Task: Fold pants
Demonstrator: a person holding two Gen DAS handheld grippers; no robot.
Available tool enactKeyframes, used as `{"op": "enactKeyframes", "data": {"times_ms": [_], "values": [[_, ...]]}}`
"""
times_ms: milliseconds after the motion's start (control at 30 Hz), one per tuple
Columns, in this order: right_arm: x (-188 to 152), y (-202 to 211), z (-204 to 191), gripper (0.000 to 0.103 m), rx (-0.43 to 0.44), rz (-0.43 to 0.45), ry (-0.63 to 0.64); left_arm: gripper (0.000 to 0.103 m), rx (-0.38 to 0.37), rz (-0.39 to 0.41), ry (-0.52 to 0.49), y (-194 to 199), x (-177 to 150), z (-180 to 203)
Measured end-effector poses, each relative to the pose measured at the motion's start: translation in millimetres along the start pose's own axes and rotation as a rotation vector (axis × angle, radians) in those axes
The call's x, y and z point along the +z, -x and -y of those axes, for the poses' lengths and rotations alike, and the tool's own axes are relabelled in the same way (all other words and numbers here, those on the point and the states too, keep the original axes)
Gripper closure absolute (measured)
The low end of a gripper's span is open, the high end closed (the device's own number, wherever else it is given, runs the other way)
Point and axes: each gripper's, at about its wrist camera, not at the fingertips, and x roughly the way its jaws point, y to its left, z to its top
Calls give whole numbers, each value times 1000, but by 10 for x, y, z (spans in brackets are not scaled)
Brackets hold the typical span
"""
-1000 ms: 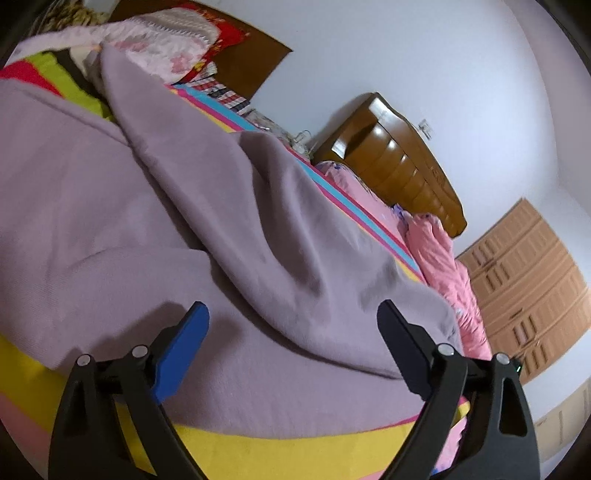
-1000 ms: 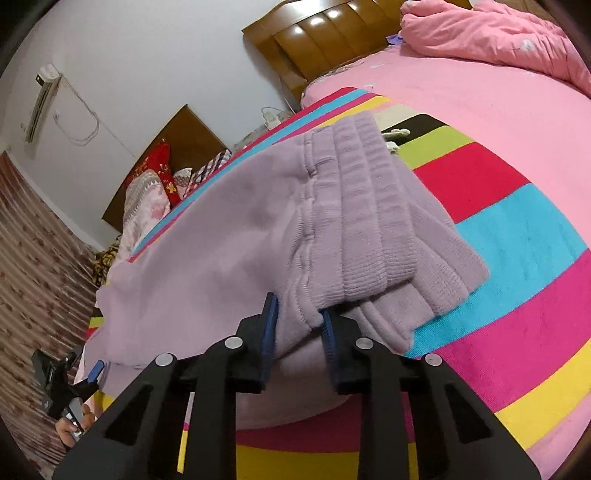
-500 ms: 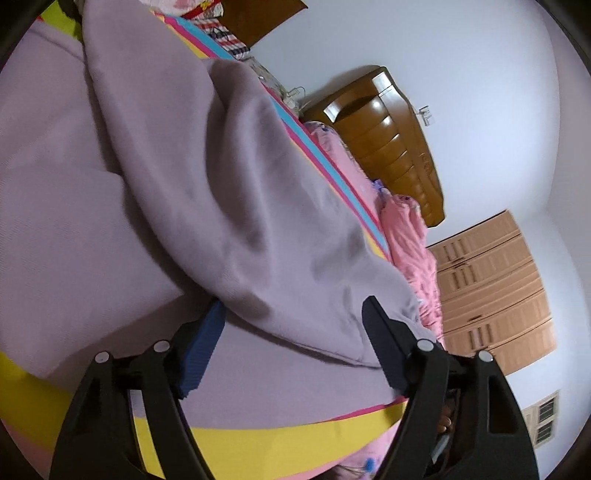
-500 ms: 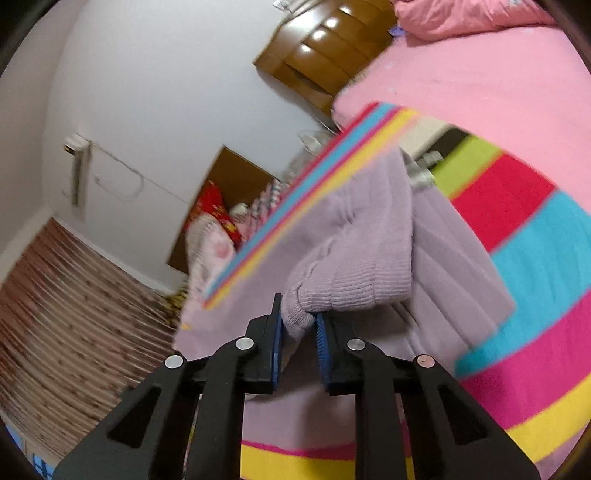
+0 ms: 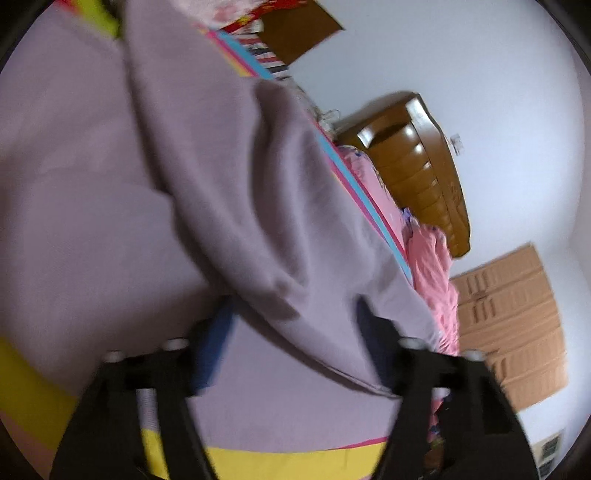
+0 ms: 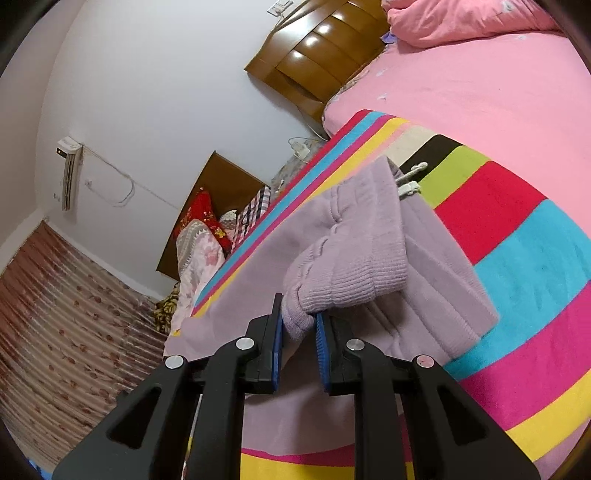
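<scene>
- The room had white walls (image 6: pixel 155 74), a brown patterned curtain (image 6: pixel 55 314) low on the left and a wooden wardrobe (image 5: pixel 517 325); the curtain showed only in the right view, the wardrobe only in the left.
- A bed (image 6: pixel 480 81) with a pink sheet and wooden headboard (image 6: pixel 317 55) carried a striped blanket (image 6: pixel 524 258).
- Lilac pants (image 6: pixel 369 236) lay on the blanket, one fold raised over the rest.
- A pink quilt (image 6: pixel 461 18) sat bunched by the headboard.
- The right hand-held gripper (image 6: pixel 299 332) pinched the ribbed waistband.
- The left hand-held gripper (image 5: pixel 295 332), blurred, was spread wide and opening, a fold of pants between its fingers, contact unclear.
- A white drawstring (image 6: pixel 410 181) showed only in the right view.
</scene>
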Motion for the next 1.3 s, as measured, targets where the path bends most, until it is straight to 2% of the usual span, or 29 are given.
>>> {"op": "enactKeyframes", "data": {"times_ms": [33, 133, 200, 267, 300, 333, 400, 433, 500, 600, 700, 733, 800, 867, 933, 967, 1033, 1100, 1200, 1300], "values": [[16, -3, -12, 85, 1, 1, 2, 25, 66, 9, -29, -37, 33, 66], [68, 12, -121, 85, 8, 16, 26, 24, 128, 38, -28, -108, 158, 87], [62, 23, -126, 85, 2, 19, 40, 22, 146, 51, -30, -160, 227, 117], [25, 32, -82, 85, -6, 12, 37, 22, 115, 77, -9, -205, 302, 97], [-4, 26, -64, 85, -11, 8, 30, 53, 106, 74, -15, -223, 317, 69], [-30, 20, -13, 85, -19, 1, 20, 95, 110, 53, -3, -241, 314, 17], [-67, 15, 30, 85, -32, -11, 10, 96, 17, 47, 79, -199, 334, -177], [-68, -11, 50, 85, -47, -23, 12, 97, 13, 56, 72, -157, 358, -183], [-27, -55, 34, 85, -61, -37, 26, 96, 27, 90, -25, -33, 428, 32], [139, -69, -129, 85, -67, -22, 71, 96, 38, 233, -268, 422, 485, 728], [235, 108, -356, 85, -18, 37, 145, 96, 58, 352, -438, 843, 296, 1079], [213, 183, -388, 85, -13, 47, 187, 95, 106, 370, -496, 880, 181, 1115], [115, 220, -273, 85, -31, 20, 197, 92, 192, 313, -513, 714, 25, 941], [-101, 173, 32, 85, -94, -54, 160, 93, 231, 136, -379, 347, -92, 428], [-279, 110, 284, 89, -132, -106, 120, 93, 214, 39, -255, 128, -176, 56], [-322, 142, 367, 89, -94, -87, 96, 93, 207, 80, -299, 144, -204, 61], [-315, 164, 353, 89, -94, -84, 92, 93, 233, 79, -344, 119, -196, 133], [-298, 166, 256, 89, -128, -77, 130, 93, 204, 92, -324, 183, -180, 192], [-314, 273, 161, 89, -114, -54, 143, 94, 191, 146, -366, 412, -235, 284], [-397, 255, 223, 89, -163, -79, 154, 94, 213, 104, -364, 354, -270, 147]]}}
